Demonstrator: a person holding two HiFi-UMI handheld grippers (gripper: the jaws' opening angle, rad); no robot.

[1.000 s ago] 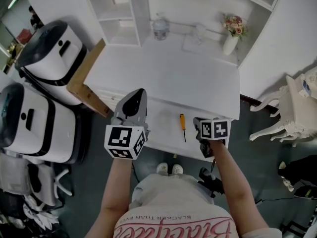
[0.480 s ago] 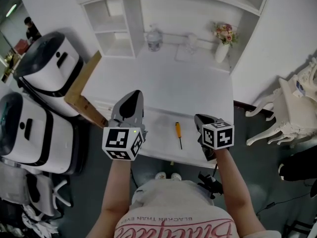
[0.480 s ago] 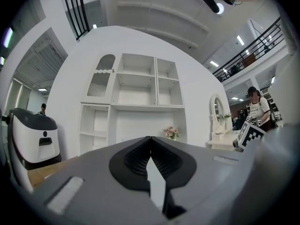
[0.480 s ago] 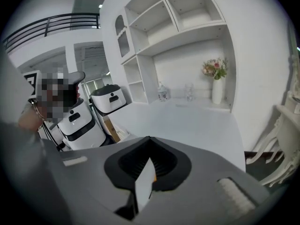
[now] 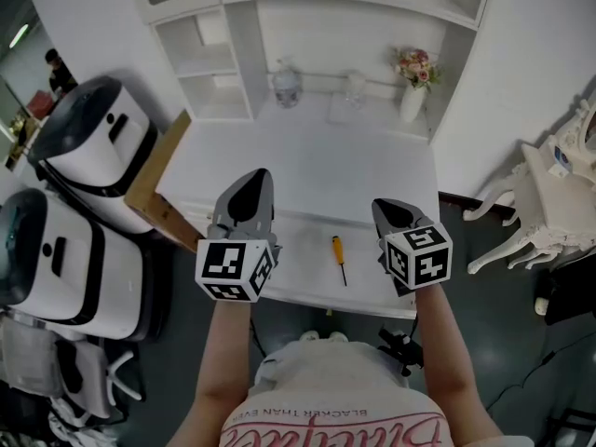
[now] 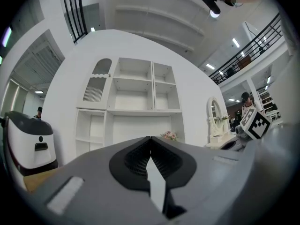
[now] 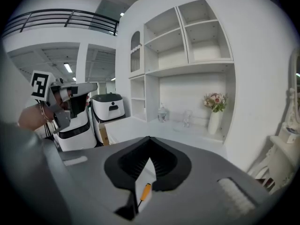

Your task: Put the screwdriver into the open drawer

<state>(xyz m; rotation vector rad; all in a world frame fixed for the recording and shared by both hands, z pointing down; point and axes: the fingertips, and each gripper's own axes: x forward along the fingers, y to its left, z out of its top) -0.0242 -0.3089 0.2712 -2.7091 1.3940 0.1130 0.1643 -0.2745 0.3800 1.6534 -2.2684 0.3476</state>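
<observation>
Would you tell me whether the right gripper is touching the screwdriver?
Apart: the head view shows a clear gap between the right gripper and the screwdriver.

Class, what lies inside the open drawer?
One screwdriver lies in the drawer, orange handle pointing away from the person. The left gripper and right gripper cover the drawer's two ends, so those parts are unseen.

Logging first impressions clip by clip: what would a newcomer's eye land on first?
The grey left gripper and right gripper, with black-and-white marker cubes, hover shut and empty above the front of the white desk. Between them lies a small orange-handled screwdriver. A white vase of pink flowers stands at its back right.
</observation>
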